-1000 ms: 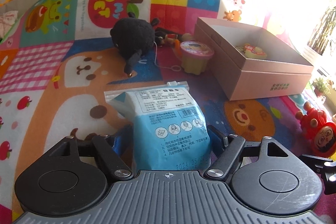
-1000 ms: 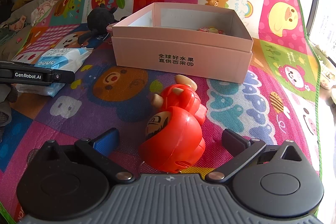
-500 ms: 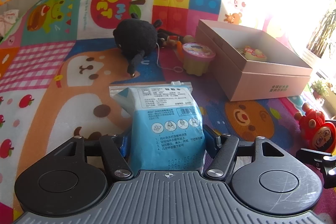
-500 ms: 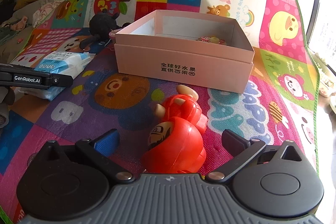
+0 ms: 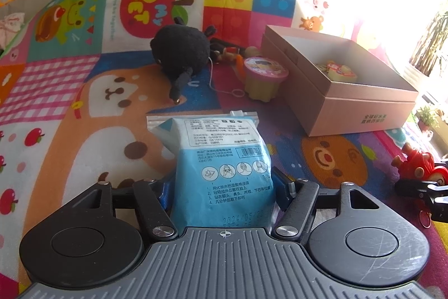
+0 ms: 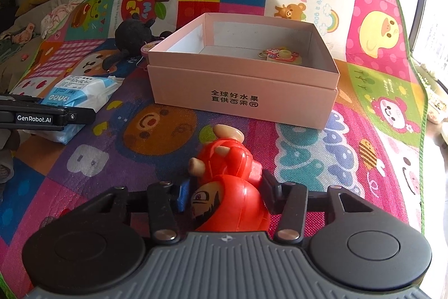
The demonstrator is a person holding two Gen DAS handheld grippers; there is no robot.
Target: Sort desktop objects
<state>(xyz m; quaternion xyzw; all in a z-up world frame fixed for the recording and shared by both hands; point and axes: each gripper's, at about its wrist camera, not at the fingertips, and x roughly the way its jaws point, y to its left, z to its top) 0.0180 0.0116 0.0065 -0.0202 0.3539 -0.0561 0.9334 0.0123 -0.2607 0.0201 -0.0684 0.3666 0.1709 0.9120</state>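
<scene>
Both items now gripped on the play mat point(image 6: 308, 147): right tool point(image 6: 224, 191), jaws just closed, pinches red toy point(image 6: 226, 187); left tool point(image 5: 224, 187) clamps blue pouch point(image 5: 224, 167); pink box point(image 6: 243, 80) at twelve o'clock awaits, so lifting looks next.

Packet point(image 5: 224, 159) on the play mat point(image 5: 70, 108) nearest the left view, plush toy point(image 5: 179, 52) behind it, small cup point(image 5: 264, 77) between plush and open box point(image 5: 361, 108), trinket point(image 6: 282, 55) inside the box, figurine point(image 6: 226, 187) before the box in the right view.
</scene>
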